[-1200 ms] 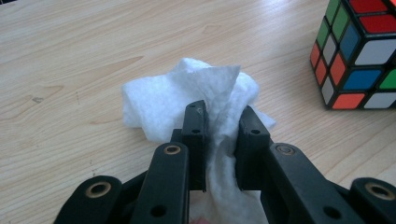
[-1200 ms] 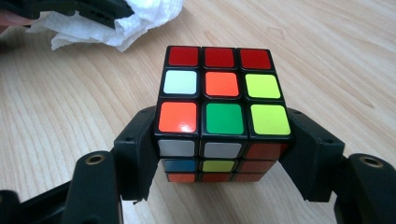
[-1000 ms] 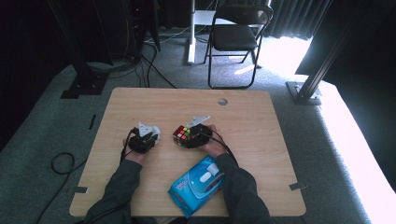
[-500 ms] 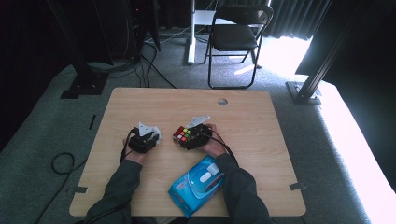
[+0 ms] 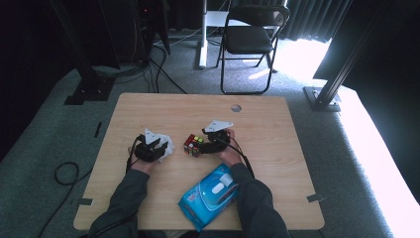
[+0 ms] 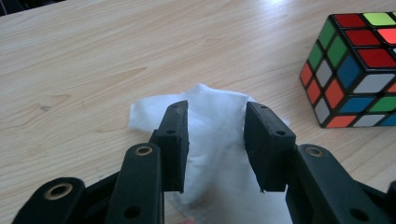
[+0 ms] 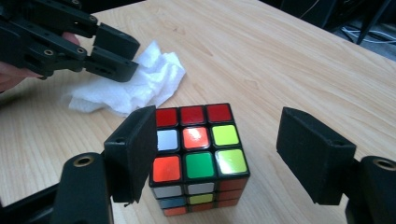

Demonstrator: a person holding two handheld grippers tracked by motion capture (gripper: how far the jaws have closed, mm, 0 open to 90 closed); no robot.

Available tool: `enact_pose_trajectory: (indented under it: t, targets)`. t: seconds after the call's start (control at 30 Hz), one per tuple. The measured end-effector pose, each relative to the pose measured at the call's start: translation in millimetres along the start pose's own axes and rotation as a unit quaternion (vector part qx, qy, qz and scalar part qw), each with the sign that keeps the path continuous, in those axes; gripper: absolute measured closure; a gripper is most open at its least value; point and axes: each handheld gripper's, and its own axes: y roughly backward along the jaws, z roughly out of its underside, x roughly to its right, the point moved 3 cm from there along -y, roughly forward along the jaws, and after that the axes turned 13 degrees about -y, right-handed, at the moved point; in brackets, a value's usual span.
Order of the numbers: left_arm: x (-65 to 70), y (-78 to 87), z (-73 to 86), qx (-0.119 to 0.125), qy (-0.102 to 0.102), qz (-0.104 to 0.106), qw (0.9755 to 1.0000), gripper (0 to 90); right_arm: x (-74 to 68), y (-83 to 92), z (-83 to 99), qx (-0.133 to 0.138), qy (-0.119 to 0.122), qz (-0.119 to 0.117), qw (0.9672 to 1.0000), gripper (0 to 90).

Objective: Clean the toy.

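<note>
A crumpled white wipe point(image 5: 162, 141) lies on the table, left of a scrambled puzzle cube point(image 5: 193, 145). My left gripper point(image 5: 157, 147) sits low over the wipe point(image 6: 212, 100). Its jaws have just been opening and now stand apart, with a hump of wipe loose between them. My right gripper point(image 5: 202, 145) straddles the cube point(image 7: 198, 165). Its jaws have just been closing a little. One pad is close against the cube's side, and the other stands clear of it with a gap. In the right gripper view the left gripper point(image 7: 128, 58) hovers over the wipe point(image 7: 140, 84).
A blue pack of wet wipes point(image 5: 212, 193) lies near the front edge between the person's forearms. The wooden table point(image 5: 148, 109) has a small round hole point(image 5: 236, 107) at the back. A folding chair point(image 5: 252, 34) and cables stand on the floor behind.
</note>
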Motion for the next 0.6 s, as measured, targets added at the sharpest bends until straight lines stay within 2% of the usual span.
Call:
enact_pose_trajectory:
  t: [0.1,0.2,0.3,0.43,0.5,0.6]
  targets:
    - [-2.1,0.3,1.4,-0.005,0.0,-0.006,1.0,62.7,2.0,2.1,-0.8,0.01,-0.008,0.009,0.9999,29.9]
    - [-6.3,0.5,5.3,-0.017,-0.002,-0.026,0.9995,67.5,5.6,4.0,-1.4,0.018,-0.018,0.021,0.9995,29.9]
    - [-12.2,2.2,7.1,-0.018,0.014,-0.042,0.9989,68.0,8.8,4.6,-1.2,0.023,-0.027,0.036,0.9987,30.2]
    - [-19.1,9.5,4.3,0.01,0.042,-0.039,0.9983,55.4,12.3,6.9,-1.8,0.033,-0.041,0.053,0.9972,30.6]
    - [-21.5,14.0,1.7,0.029,0.047,-0.039,0.9977,53.0,14.0,8.3,-2.1,0.038,-0.047,0.059,0.9964,31.0]
    - [-24.6,19.1,-0.9,0.037,0.046,-0.044,0.9973,51.9,16.4,9.4,-2.4,0.044,-0.056,0.069,0.9951,31.5]
